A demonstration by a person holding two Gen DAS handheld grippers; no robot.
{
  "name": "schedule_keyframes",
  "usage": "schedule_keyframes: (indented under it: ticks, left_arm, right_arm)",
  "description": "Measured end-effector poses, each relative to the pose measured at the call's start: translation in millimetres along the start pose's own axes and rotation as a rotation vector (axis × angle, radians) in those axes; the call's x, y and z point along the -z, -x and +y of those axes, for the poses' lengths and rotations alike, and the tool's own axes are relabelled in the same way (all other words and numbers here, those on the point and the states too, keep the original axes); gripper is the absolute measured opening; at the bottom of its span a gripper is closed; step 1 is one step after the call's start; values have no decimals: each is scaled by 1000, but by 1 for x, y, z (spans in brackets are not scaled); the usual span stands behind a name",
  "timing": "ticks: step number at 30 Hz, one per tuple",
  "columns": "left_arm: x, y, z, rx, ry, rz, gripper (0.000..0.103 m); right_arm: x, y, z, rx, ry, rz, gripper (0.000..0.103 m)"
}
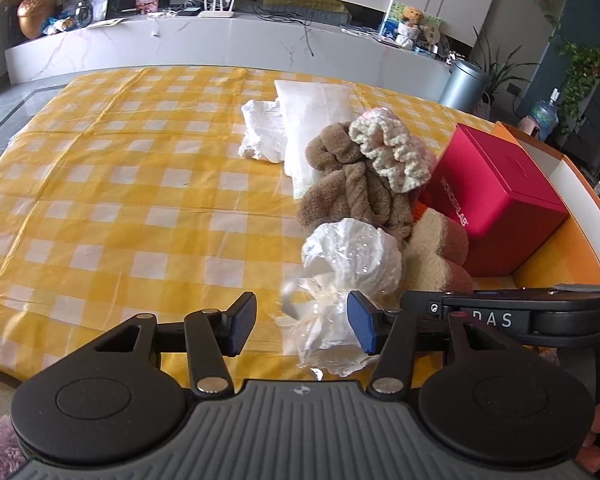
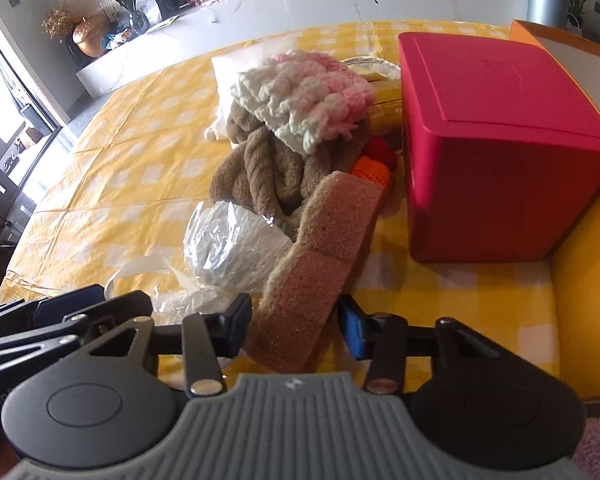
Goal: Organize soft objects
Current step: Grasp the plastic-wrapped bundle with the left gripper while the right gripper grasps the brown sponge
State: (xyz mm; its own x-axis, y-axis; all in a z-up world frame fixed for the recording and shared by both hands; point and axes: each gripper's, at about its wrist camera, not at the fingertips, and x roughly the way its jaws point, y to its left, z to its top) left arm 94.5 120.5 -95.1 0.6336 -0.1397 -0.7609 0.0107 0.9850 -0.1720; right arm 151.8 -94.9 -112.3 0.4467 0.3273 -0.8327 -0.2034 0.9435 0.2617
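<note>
A pile of soft things lies on the yellow checked tablecloth (image 1: 100, 184): a brown plush towel (image 1: 352, 192), a cream and pink crocheted piece (image 1: 392, 152), a tan sponge (image 1: 436, 252) and a clear plastic bag of white stuff (image 1: 348, 264). My left gripper (image 1: 302, 326) is open, its jaws either side of the bag's twisted tail. My right gripper (image 2: 294, 330) is open around the near end of the sponge (image 2: 316, 256); the pads look close to it but not pressing. The bag (image 2: 228, 244), towel (image 2: 268, 176) and crocheted piece (image 2: 304, 96) lie beyond.
A red box (image 1: 492, 204) stands inside an orange tray (image 1: 560, 260) at the right; it also shows in the right wrist view (image 2: 496, 148). White cloths (image 1: 292, 128) lie behind the pile. A small orange knitted item (image 2: 370, 170) sits beside the box. The right gripper's body (image 1: 520, 316) is beside my left one.
</note>
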Motion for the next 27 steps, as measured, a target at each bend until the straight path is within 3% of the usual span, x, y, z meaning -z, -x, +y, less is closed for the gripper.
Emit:
schedule_keyframes:
  ticks: [4, 8, 13, 20, 23, 27]
  left_arm:
    - [-1, -5, -15, -3, -77, 3, 74]
    - [-1, -20, -27, 4, -122, 40, 74]
    - [3, -38, -33, 16, -133, 88, 75]
    - [5, -56, -33, 8, -116, 142, 75]
    - [5, -57, -34, 5, -117, 142, 71]
    - [7, -57, -39, 1, -141, 140, 56]
  right_arm:
    - [2, 14, -5, 37, 28, -8, 35]
    - [6, 22, -14, 95, 60, -15, 32]
    - [8, 18, -25, 55, 39, -10, 33]
    - [10, 11, -22, 66, 66, -30, 33]
    - [12, 11, -23, 66, 62, -24, 33]
    - [13, 10, -23, 62, 61, -33, 32]
